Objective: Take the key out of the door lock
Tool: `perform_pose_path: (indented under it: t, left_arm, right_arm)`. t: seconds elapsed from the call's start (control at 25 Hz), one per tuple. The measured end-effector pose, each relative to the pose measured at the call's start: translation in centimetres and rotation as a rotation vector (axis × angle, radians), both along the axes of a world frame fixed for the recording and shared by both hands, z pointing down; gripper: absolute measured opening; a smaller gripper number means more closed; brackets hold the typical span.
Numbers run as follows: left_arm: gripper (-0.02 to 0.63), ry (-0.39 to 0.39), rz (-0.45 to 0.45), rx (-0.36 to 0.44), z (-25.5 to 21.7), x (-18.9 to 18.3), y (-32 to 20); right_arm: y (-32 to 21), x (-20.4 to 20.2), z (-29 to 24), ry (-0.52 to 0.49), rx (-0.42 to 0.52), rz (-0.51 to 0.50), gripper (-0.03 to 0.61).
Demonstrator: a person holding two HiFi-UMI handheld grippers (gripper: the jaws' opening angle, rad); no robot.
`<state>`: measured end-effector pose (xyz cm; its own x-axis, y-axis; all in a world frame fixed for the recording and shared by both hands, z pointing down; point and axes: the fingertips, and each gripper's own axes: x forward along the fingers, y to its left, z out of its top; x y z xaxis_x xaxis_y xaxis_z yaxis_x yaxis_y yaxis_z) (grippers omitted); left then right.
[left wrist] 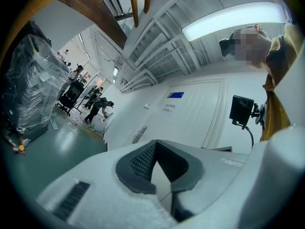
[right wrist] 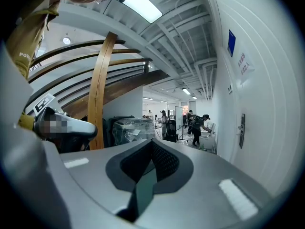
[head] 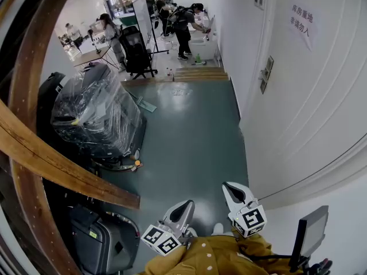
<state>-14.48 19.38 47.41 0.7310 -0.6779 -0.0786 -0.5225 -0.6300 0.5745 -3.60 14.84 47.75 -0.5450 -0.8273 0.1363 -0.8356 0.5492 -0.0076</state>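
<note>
The white door (head: pixel 309 96) fills the right side of the head view. Its metal lock plate with a handle (head: pixel 265 73) is far ahead of both grippers, and the key is too small to make out. The same lock plate shows in the left gripper view (left wrist: pixel 141 133) and in the right gripper view (right wrist: pixel 242 130). My left gripper (head: pixel 182 211) and right gripper (head: pixel 235 192) hang low near my body, well short of the door. The left gripper (left wrist: pixel 156 147) is shut with nothing in it. The right gripper (right wrist: pixel 151 144) is also shut and empty.
A plastic-wrapped machine (head: pixel 94 113) stands at the left, with a curved wooden beam (head: pixel 63 171) in front of it and a dark case (head: pixel 94 239) below. People (head: pixel 183 24) and an office chair (head: pixel 136 50) are at the far end. A small screen on a stand (head: pixel 309 234) is at my right.
</note>
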Motion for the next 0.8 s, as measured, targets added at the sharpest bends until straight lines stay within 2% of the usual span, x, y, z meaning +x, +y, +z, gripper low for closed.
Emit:
perform_pose_path:
  t: [0.24, 0.6, 0.8]
  left_arm:
    - [-0.002, -0.001, -0.010, -0.009, 0.1, -2.1, 0.7]
    - [-0.002, 0.010, -0.011, -0.050, 2.5, -8.0, 0.1]
    - [-0.002, 0.011, 0.028, -0.062, 2.5, -8.3, -1.8]
  right_arm:
    - [0.0, -0.5, 0.2, -0.028, -0.002, 0.053, 0.006]
    - [-1.2, -5.3, 2.0, -0.027, -0.017, 0.076, 0.006]
    - [-2.4, -6.1, 2.1, -0.024, -0.021, 0.100, 0.006]
